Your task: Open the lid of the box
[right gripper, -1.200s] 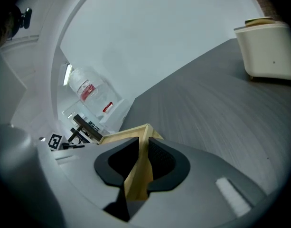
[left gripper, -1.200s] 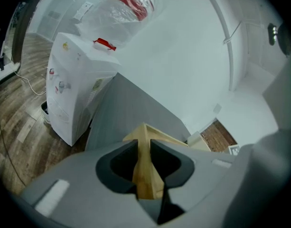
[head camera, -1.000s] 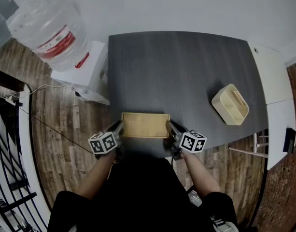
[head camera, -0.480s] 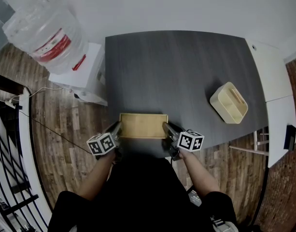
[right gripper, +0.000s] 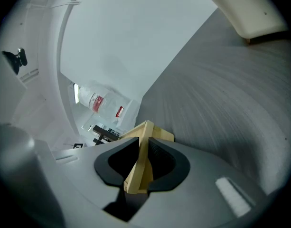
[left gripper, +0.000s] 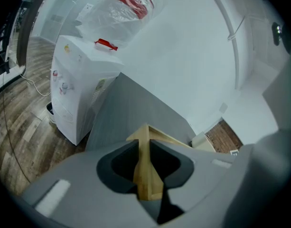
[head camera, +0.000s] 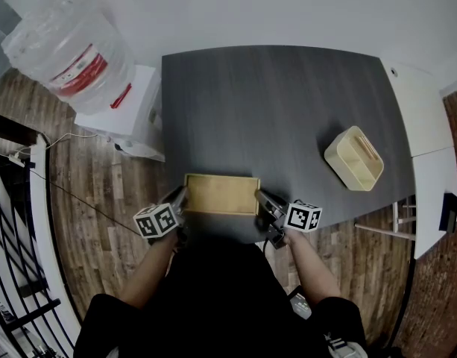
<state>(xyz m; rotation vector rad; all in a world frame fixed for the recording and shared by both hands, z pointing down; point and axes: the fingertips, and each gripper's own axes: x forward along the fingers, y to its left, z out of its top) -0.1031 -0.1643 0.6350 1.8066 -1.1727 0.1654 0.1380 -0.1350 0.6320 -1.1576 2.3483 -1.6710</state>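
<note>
A flat, light wooden box (head camera: 222,194) lies at the near edge of the dark table (head camera: 288,103). My left gripper (head camera: 181,197) is at its left end, shut on the box's thin wooden edge (left gripper: 144,175), which stands between the pads (left gripper: 128,151). At the right end, my right gripper (head camera: 262,198) has the wooden edge (right gripper: 138,177) between its jaws. These jaws have just been closing and now press on the wood. I cannot tell lid from base in the gripper views.
A second, pale open box (head camera: 355,159) sits at the table's right side. A white water dispenser (head camera: 127,110) with a big bottle (head camera: 64,39) stands off the table's left edge. My body is close against the near edge.
The right gripper's marker cube has shifted a little to the right and rolled slightly. The box and the left gripper have stayed put.
</note>
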